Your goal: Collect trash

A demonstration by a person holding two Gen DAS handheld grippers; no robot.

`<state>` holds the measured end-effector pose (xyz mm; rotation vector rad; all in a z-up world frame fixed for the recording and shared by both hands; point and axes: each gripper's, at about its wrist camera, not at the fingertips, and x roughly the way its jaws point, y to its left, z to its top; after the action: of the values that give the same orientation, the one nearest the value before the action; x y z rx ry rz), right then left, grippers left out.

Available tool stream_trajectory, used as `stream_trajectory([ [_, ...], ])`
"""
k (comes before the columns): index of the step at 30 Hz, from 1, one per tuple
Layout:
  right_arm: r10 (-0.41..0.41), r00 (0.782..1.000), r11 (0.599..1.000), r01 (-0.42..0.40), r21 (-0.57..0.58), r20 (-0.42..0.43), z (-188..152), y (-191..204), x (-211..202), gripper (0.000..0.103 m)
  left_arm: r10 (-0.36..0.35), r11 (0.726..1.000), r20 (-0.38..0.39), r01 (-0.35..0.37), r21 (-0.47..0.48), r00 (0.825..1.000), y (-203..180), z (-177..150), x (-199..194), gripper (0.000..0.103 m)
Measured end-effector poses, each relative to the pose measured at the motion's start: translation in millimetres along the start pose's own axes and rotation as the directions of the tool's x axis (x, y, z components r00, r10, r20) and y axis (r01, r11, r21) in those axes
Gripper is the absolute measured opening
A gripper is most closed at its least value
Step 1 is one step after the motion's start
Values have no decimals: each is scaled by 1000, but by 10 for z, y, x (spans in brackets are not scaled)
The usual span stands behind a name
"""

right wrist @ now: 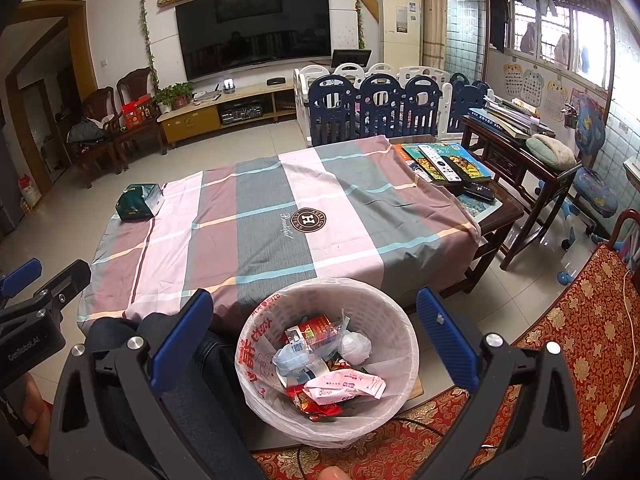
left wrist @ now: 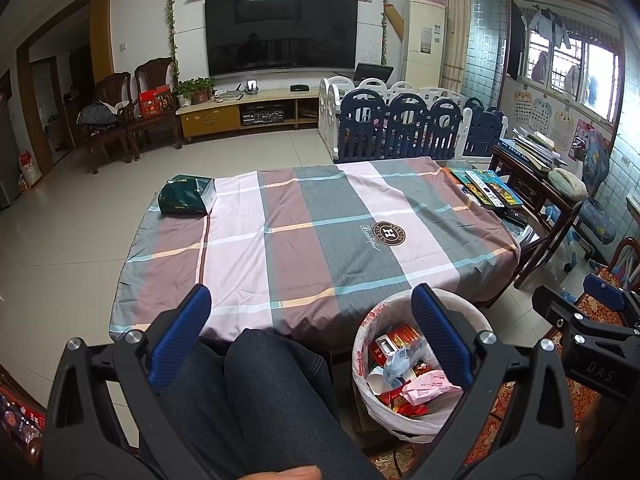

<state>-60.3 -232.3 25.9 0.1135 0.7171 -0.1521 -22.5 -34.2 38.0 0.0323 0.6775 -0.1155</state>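
Left gripper (left wrist: pixel 310 332): your jaws stand wide, empty, low in the frame above your knee.
Right gripper (right wrist: pixel 316 340): yours is spread wide too, holding nothing, framing the bin.
Trash bin (right wrist: pixel 280 304): lower centre, white, lined, filled with wrappers (right wrist: pixel 344 386).
Table (left wrist: pixel 320 240): plaid cloth; green pack (left wrist: pixel 186 194) at its left corner.

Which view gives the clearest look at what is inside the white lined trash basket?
The right wrist view: the white plastic trash basket with its bag liner sits centred between the open right tongs, rim and wrappers fully visible. In the left wrist view the basket lies off to the right, partly hidden behind a blue finger of the left tongs.
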Motion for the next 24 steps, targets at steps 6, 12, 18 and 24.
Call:
stream_trajectory([
  [6,0,1000,1000,0,0,0,7,-3,-2,100,-2,1000,-3,2,0,1000,-1,-12,7,100],
  [12,0,1000,1000,0,0,-1,9,-1,-2,100,-3,1000,-6,3,0,1000,4,-33,19,100],
  [18,1,1000,1000,-1,0,-2,13,0,-3,100,-3,1000,-8,3,1,1000,5,-36,18,100],
  [24,1,1000,1000,-1,1,-2,19,-1,-5,100,-3,1000,-9,3,1,1000,1,-55,31,100],
])
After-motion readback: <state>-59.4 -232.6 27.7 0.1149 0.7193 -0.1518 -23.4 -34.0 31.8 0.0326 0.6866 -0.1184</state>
